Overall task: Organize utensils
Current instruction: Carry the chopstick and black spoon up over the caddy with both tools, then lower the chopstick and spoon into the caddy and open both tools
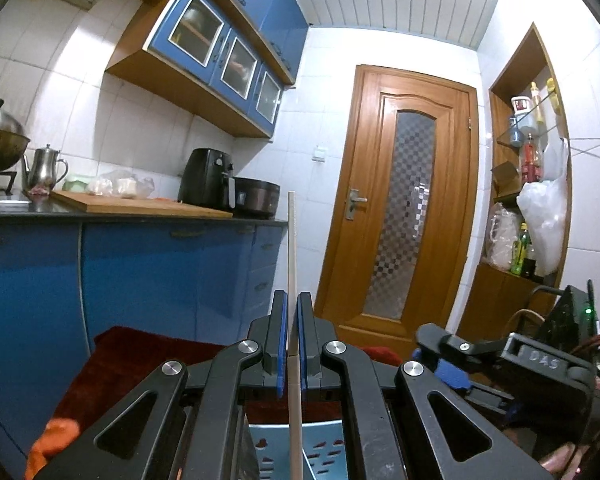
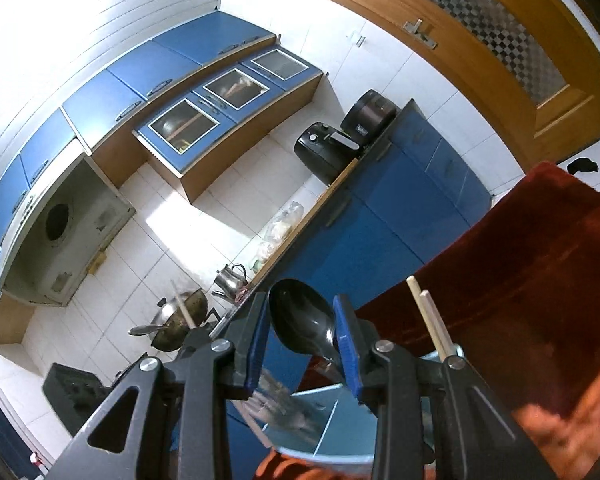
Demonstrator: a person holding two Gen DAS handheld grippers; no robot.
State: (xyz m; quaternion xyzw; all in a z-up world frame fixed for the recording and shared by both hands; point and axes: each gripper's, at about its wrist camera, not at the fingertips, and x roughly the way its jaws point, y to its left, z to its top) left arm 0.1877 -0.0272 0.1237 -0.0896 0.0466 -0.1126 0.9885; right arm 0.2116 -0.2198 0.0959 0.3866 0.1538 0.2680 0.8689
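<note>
On my left wrist view, the left gripper [image 1: 292, 338] has its jaws clamped on a pale chopstick [image 1: 292, 264], which stands upright between the blue pads and runs past them above and below. Under the jaws I see a blue slotted holder [image 1: 324, 446].

On my right wrist view, the right gripper [image 2: 302, 334] has its jaws parted around a black spoon [image 2: 304, 320], bowl up; whether the pads touch it I cannot tell. Right of the jaws, two chopsticks [image 2: 430, 320] stand tilted beside the dark red cloth [image 2: 520, 280].
</note>
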